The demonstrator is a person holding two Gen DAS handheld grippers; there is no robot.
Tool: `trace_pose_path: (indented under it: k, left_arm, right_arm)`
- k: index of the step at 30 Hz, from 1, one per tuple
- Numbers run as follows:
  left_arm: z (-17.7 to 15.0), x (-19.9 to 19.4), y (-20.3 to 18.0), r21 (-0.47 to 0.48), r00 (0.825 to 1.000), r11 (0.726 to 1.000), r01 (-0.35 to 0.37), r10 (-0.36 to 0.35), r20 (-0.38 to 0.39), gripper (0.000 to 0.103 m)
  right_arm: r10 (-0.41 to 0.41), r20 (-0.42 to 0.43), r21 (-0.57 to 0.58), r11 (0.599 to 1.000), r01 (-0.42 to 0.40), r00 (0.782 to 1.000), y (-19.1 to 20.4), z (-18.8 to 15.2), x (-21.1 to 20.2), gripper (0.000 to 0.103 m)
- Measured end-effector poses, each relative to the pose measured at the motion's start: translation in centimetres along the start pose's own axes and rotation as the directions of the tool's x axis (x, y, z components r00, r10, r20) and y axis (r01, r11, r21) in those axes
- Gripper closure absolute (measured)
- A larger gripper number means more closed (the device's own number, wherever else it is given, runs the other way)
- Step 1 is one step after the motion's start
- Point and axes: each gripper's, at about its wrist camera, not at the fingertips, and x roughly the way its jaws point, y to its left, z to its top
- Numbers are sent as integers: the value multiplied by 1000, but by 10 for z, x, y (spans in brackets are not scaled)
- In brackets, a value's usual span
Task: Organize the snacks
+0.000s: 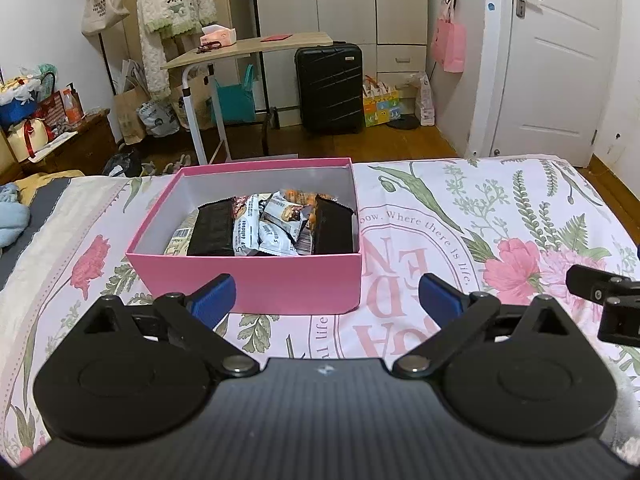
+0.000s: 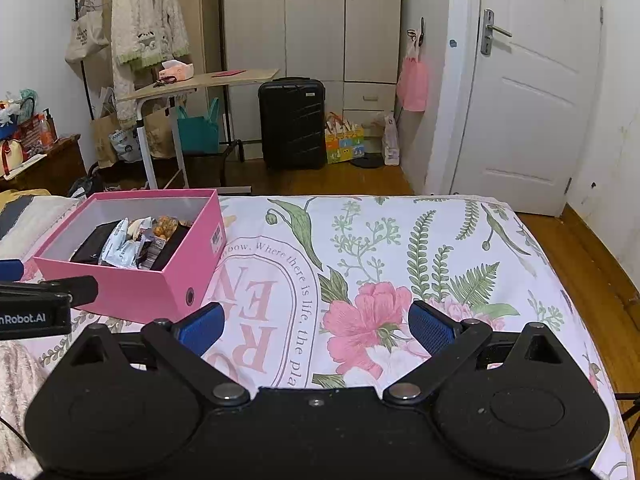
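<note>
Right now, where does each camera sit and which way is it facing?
Left wrist: sits on the left tool, faces the pink box of snacks; own open blue fingers show.
Right wrist: sits on the right tool, faces the floral bedsheet; own open fingers show.
Shared: box, bedsheet, black suitcase, white door; each glimpses the other tool.

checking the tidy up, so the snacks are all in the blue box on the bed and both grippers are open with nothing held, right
One detail is wrong: the box is pink, not blue, as the left wrist view shows. The rest holds: the snacks lie inside it on the bed, and the left gripper and right gripper are open with nothing held.
</note>
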Motion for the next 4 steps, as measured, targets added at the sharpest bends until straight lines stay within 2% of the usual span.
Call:
trace_pose_path:
  k: [4]
  left_arm:
    - [0,0,-1,11,1000,1000,0,0,-4,4]
  right_arm:
    - [-2,-5,3,1000,2,1000,-1,-1,1,3]
